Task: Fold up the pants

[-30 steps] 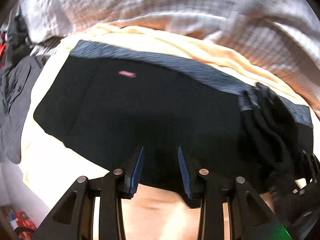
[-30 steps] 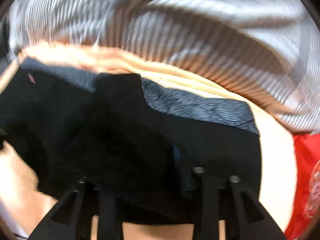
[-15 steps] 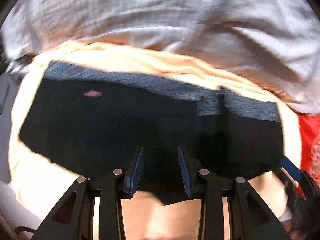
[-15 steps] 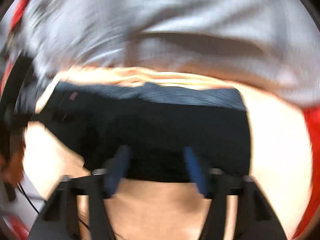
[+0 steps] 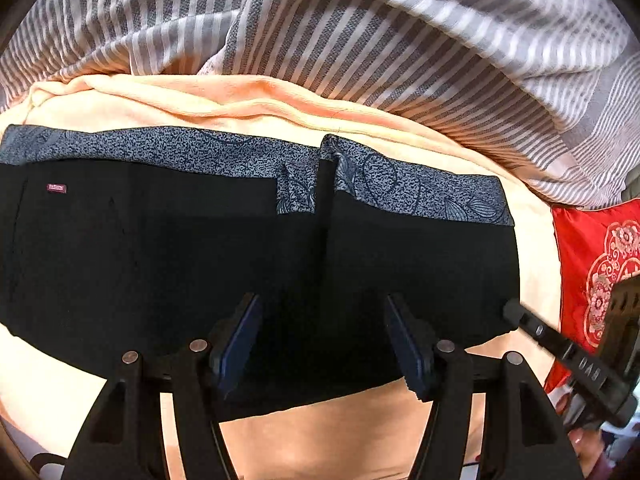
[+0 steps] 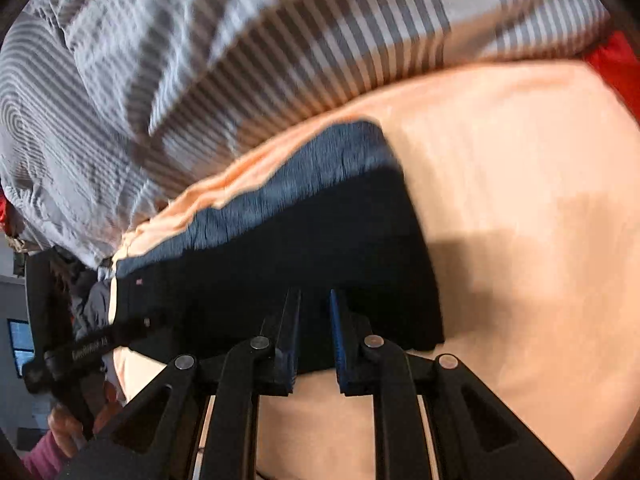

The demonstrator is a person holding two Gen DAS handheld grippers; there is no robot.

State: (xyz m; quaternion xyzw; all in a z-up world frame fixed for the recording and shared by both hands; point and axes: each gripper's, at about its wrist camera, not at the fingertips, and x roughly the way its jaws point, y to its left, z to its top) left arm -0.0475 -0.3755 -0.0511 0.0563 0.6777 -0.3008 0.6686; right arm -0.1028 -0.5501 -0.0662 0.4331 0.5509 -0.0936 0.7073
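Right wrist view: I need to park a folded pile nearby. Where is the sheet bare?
Bare peach sheet lies right of the black pants, up to the red cushion, and a strip runs along their near edge under the right tool. Behind the waistband it is crowded: the striped duvet leaves only a thin band.

Left wrist view: low, close, facing 12 o'clock over black pants (image 5: 248, 264) toward striped blanket (image 5: 360, 36). Right wrist view: same pants (image 6: 304, 256), blanket (image 6: 168, 64), tilted, from right end.
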